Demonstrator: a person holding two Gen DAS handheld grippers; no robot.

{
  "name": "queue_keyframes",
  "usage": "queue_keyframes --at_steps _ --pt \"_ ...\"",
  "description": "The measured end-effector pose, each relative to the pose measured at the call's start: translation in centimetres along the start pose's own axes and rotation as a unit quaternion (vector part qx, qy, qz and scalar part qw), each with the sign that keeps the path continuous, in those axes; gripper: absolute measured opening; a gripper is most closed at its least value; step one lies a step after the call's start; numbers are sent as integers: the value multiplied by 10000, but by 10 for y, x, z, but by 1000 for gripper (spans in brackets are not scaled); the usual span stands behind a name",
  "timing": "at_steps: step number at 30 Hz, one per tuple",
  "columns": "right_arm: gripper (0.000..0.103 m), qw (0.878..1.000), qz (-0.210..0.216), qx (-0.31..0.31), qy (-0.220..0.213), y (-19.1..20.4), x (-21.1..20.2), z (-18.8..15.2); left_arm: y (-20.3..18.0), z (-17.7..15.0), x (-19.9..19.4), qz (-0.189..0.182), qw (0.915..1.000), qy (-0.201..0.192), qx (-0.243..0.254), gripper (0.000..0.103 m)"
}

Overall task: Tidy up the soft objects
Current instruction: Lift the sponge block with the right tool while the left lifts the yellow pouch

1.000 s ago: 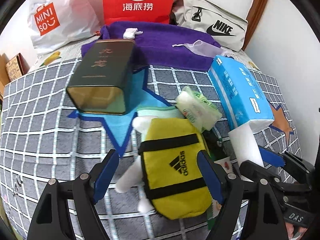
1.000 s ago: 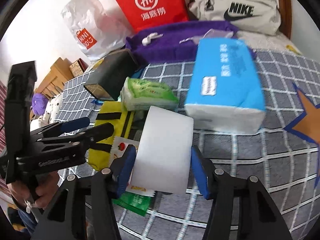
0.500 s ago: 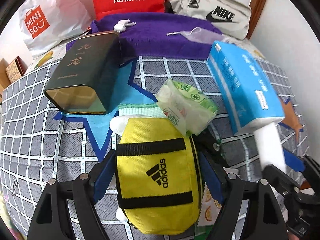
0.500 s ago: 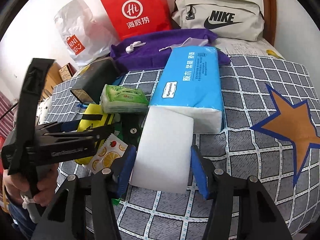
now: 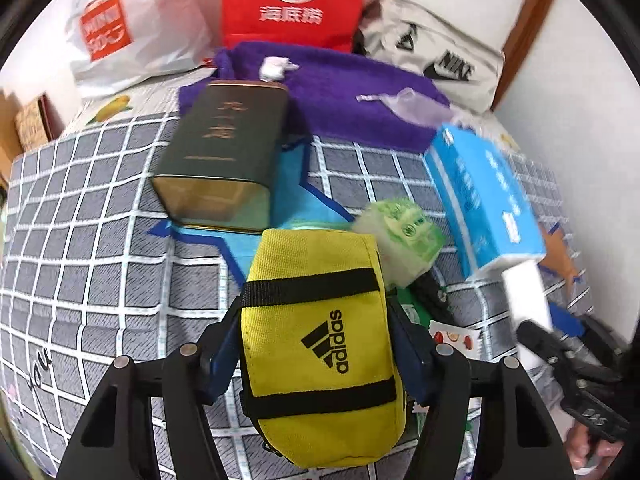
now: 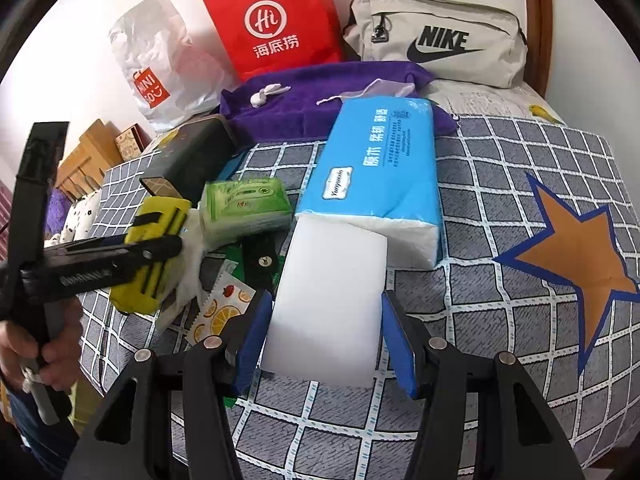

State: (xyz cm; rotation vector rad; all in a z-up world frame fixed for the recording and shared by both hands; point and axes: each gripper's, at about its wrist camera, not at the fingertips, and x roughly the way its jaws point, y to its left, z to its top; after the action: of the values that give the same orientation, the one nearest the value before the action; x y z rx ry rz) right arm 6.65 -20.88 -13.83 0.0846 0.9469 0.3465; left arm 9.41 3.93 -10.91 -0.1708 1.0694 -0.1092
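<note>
**Pouch now gripped; sponge held**

Your left gripper [image 5: 316, 344] has closed in and pinches the yellow pouch [image 5: 320, 344], lower centre, lifted clear of the quilt [image 5: 80, 260]. Your right gripper [image 6: 326, 340] still pinches the white sponge [image 6: 328, 304] at lower centre. Both await placing.

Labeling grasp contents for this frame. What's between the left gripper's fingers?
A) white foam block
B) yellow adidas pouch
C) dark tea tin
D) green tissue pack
B: in the left wrist view the yellow adidas pouch sits clamped between the blue pads of the left gripper, while the white foam block is in the right gripper.
</note>
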Motion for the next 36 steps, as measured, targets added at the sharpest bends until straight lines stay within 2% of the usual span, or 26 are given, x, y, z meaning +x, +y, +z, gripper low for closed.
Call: queue_keyframes --at_steps 3,5,18,23,25,32,36 --pt "55 9999 -45 -137 15 6 0 3 15 2 -8 -384 9988 -81 -306 64" --pt "55 9997 -70 -217 6 10 -1 5 21 3 -12 -410 9983 -146 -387 64" --pt "55 9975 -211 -604 -306 23 -17 30 31 27 -32 -260 9975 -623 -225 64" --pt "54 9961 -193 -741 -448 28 -21 47 32 40 -31 53 9973 -715 -170 64" --pt "54 9958 -176 -758 -484 31 -21 55 33 45 -33 41 9972 -740 -142 64" --pt "47 9957 112 -741 -549 37 -16 77 34 62 -36 159 9966 -806 -102 64" --pt "39 9960 34 -815 -365 35 -3 81 35 67 -32 185 9968 -773 -94 64"
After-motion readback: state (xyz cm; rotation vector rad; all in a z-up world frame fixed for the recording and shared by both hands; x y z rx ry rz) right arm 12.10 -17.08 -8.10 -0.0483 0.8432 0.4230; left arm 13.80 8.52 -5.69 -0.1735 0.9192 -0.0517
